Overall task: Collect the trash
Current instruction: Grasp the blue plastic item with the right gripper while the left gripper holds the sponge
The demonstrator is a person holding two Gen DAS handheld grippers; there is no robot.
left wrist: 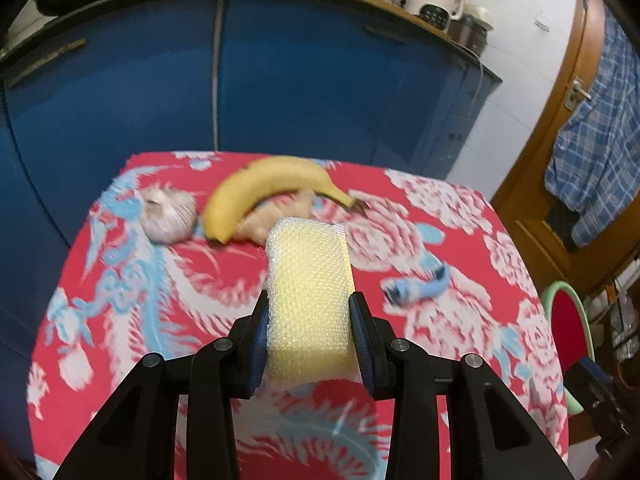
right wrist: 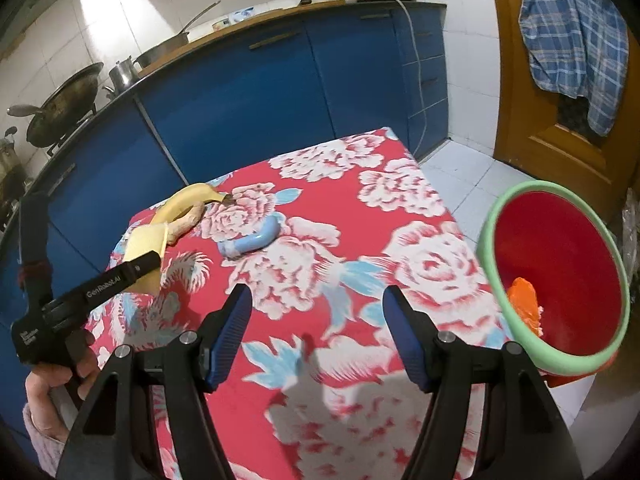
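Now, left claw clenched on yellow sponge, right claw released, over tablecloth.

A table in a red cloth with white flowers and blue leaves is standing before blue cabinets. A banana is lying near its far edge, with a ginger root touching its inner curve and a garlic bulb just to its left. A crumpled blue wrapper is lying apart from them, nearer the table's right side.
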